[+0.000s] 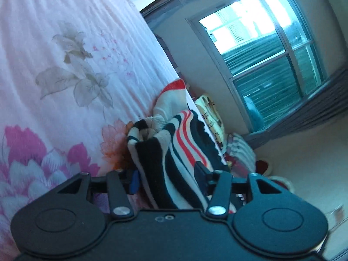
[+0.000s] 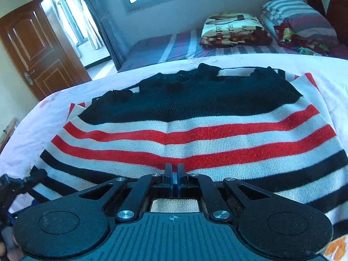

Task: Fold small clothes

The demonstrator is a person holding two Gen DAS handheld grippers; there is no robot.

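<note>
A small knitted sweater with black, white and red stripes [image 2: 195, 130] lies spread on a white floral bedsheet [image 2: 54, 100]. My right gripper [image 2: 174, 171] rests on the sweater's near part with its fingers together; no cloth shows between them. In the left wrist view the sweater [image 1: 174, 150] is bunched and lifted between the fingers of my left gripper [image 1: 167, 177], which stand wide apart around the thick fold. The left gripper also shows at the left edge of the right wrist view [image 2: 13, 187].
The pink floral sheet [image 1: 54, 76] fills the left of the left wrist view. Behind it are a bed with folded blankets [image 2: 235, 30], a striped pillow [image 2: 300, 15], a window [image 1: 261, 43] and a wooden door [image 2: 37, 50].
</note>
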